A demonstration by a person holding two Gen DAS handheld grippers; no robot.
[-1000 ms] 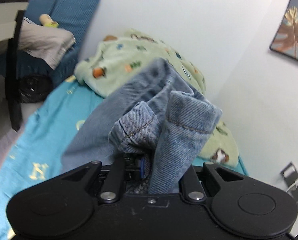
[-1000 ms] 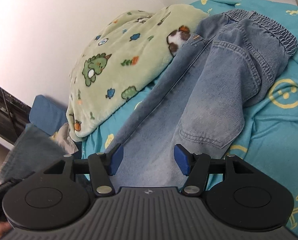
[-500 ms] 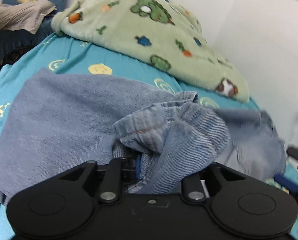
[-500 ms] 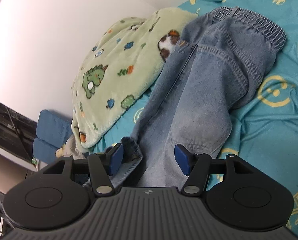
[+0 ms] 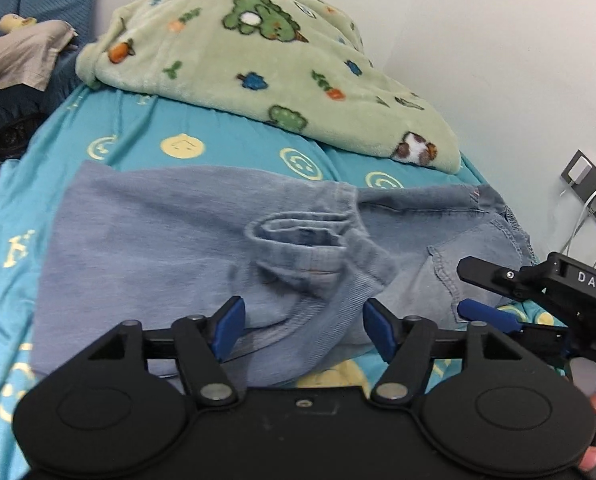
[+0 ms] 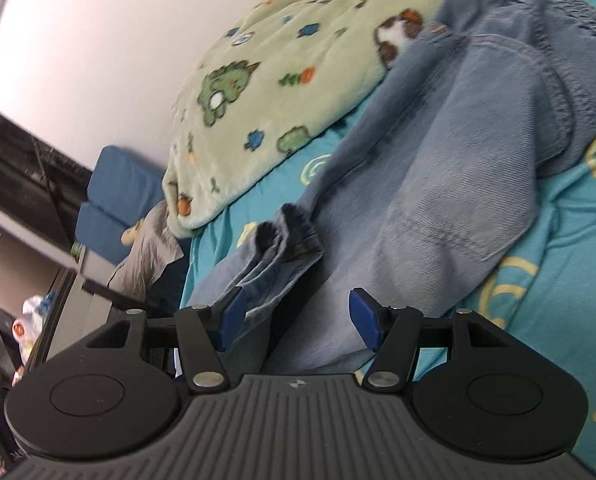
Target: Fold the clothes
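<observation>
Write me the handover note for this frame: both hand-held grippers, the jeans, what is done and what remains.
Left hand-held gripper: open, empty, over the jeans.
Right hand-held gripper: open, empty, over the same jeans.
Jeans lie on the turquoise bedsheet, leg hems brought over toward the waistband, lying bunched. Green blanket behind.
Done: first lengthwise fold laid down.
Left: likely flatten the hems, fold again.

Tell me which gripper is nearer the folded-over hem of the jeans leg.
Left. The left gripper hangs open just short of the hem, which lies beyond its jaws. The right gripper, also open, sits farther off to the side, by the back pocket.
</observation>
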